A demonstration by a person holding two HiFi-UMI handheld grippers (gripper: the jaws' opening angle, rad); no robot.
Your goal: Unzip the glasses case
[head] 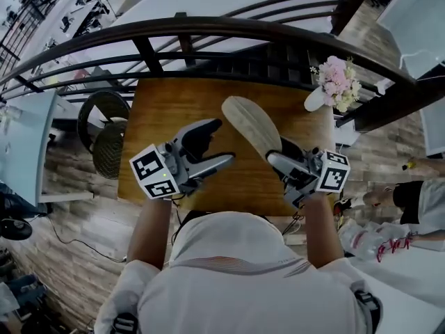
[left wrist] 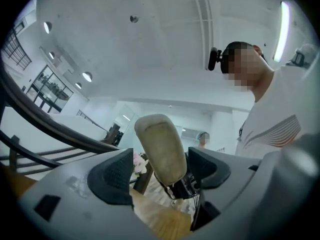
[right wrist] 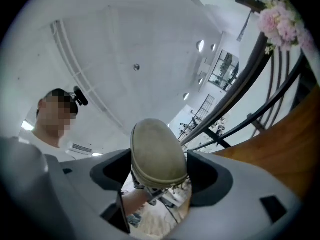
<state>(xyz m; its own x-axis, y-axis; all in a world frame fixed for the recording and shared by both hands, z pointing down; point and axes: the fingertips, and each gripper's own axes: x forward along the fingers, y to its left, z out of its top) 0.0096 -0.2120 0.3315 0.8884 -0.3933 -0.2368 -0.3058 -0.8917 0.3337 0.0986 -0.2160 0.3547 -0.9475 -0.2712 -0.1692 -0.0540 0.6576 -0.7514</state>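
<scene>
Currently, the glasses case [head: 247,120] is held aloft at frame centre, clamped by the right gripper [head: 279,155], while the left gripper [head: 222,142] is spread wide and empty; its zip [right wrist: 145,180] must likely be pinched next.

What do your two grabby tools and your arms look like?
The left tool and the right tool are both light grey plastic, with dark ribbed pads inside. Each carries a white cube printed with black square markers. The person wears a white short-sleeved shirt.
</scene>
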